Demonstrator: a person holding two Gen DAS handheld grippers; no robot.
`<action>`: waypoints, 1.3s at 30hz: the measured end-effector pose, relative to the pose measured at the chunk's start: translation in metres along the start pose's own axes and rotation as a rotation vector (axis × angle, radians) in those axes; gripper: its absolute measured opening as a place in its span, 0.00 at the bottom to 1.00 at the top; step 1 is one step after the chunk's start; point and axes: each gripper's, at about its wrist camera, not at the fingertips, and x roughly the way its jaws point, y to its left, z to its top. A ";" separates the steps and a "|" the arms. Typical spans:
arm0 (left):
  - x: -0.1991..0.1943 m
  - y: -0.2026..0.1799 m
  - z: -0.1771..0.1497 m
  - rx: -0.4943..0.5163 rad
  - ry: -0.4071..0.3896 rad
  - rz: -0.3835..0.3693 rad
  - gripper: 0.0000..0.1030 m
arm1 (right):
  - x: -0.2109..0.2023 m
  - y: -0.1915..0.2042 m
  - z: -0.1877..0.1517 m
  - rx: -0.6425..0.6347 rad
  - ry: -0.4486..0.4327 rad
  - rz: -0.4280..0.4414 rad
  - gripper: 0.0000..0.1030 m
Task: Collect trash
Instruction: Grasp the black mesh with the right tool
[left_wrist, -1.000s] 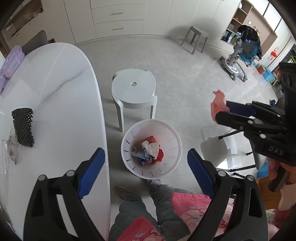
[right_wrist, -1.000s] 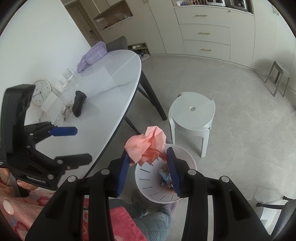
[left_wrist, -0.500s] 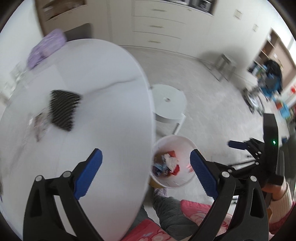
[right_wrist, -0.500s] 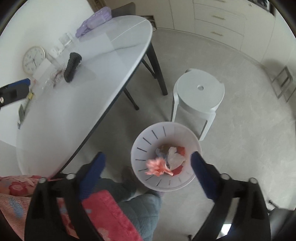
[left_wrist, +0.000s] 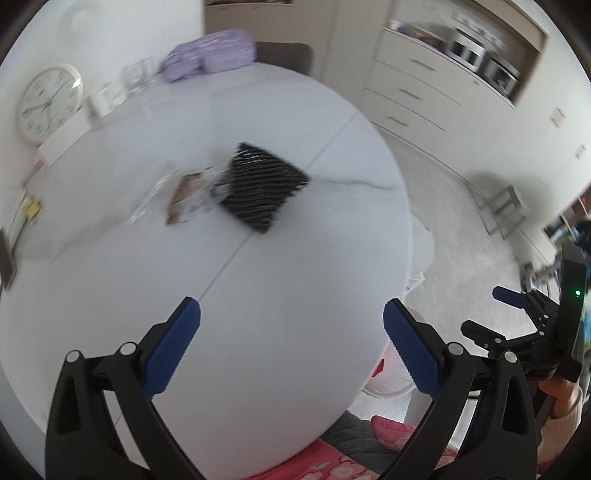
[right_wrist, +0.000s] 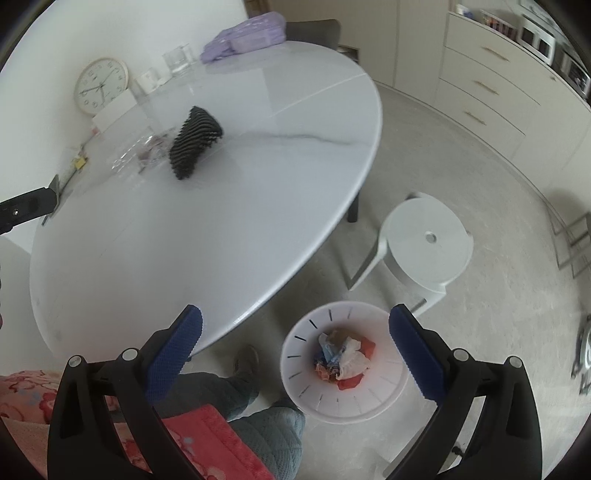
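We are looking down two wrist cameras, and they are not giving us the same things. The right wrist view is showing us the white bin on the floor beside the table edge, with its whole mouth visible; the left wrist view is giving us only a sliver of it under the table rim. The left view, in turn, is showing us the right gripper from the side, off past the table edge, while the right view is catching just a black tip of the left one at its left border.

We are seeing the left gripper hanging over the white oval table with its jaws standing wide, having just been opening, and nothing between them. The right gripper is hanging above the bin and the table edge, jaws also wide after just opening, and empty.

In the bin we are finding the collected trash: a crumpled heap of red, white, blue and brownish scraps lying at the bottom. We cannot count the pieces.

On the table we are counting one black ribbed object, one clear wrapper with a printed insert just beside it, one purple pouch at the far end, one round clock leaning at the wall, and clear glasses whose number we cannot tell. On the floor we are counting one white stool near the bin.
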 end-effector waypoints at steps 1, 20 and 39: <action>0.000 0.006 0.000 -0.017 0.000 0.007 0.92 | 0.001 0.004 0.003 -0.012 0.003 0.002 0.97; 0.007 0.085 0.001 -0.159 0.005 0.116 0.92 | 0.039 0.047 0.043 -0.083 0.053 0.086 0.97; 0.062 0.125 0.036 -0.120 0.047 0.157 0.92 | 0.156 0.113 0.229 -0.296 0.029 0.145 0.94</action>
